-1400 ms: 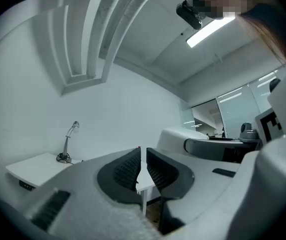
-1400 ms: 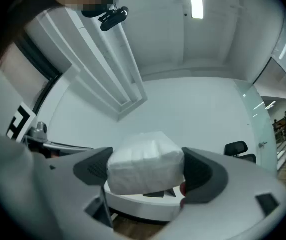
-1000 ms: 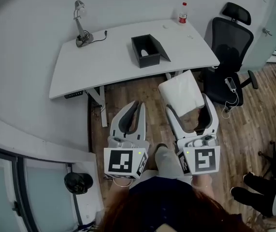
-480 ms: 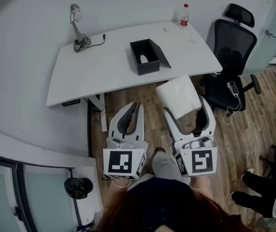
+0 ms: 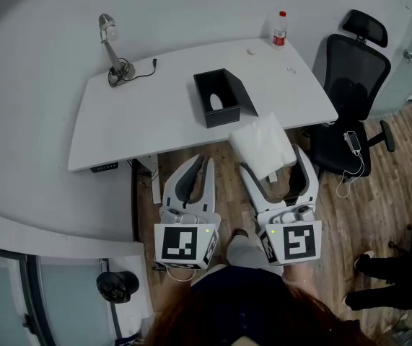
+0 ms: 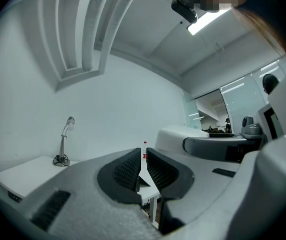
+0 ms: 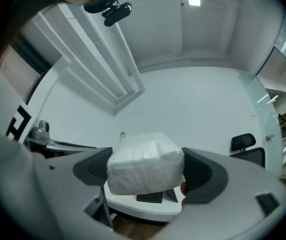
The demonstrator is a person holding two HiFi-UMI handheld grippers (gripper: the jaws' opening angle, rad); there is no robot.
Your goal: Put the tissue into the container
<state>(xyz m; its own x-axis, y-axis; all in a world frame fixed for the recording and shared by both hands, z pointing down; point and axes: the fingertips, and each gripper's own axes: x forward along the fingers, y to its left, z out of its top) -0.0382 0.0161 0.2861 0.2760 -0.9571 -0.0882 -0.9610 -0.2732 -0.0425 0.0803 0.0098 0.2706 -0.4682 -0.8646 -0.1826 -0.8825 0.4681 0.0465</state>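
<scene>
A white pack of tissue point(image 5: 265, 144) is clamped between the jaws of my right gripper point(image 5: 276, 175), held over the floor just off the white desk's point(image 5: 148, 107) front edge. In the right gripper view the tissue pack point(image 7: 144, 162) fills the gap between both pads. The black open container point(image 5: 218, 97) stands near the desk's middle, its lid flap down to the right, slightly left and beyond the tissue; it shows as a dark box point(image 7: 153, 196) under the pack. My left gripper point(image 5: 197, 177) hangs beside the right one, shut and empty, its pads nearly touching point(image 6: 141, 171).
A desk lamp point(image 5: 112, 49) stands at the desk's back left, a red-capped bottle point(image 5: 280, 29) at the back right. A black office chair point(image 5: 346, 92) sits right of the desk. Wooden floor lies under the grippers.
Both grippers and the tissue pack have drawn closer to the desk; the pack now reaches the desk's front edge, nearer the container.
</scene>
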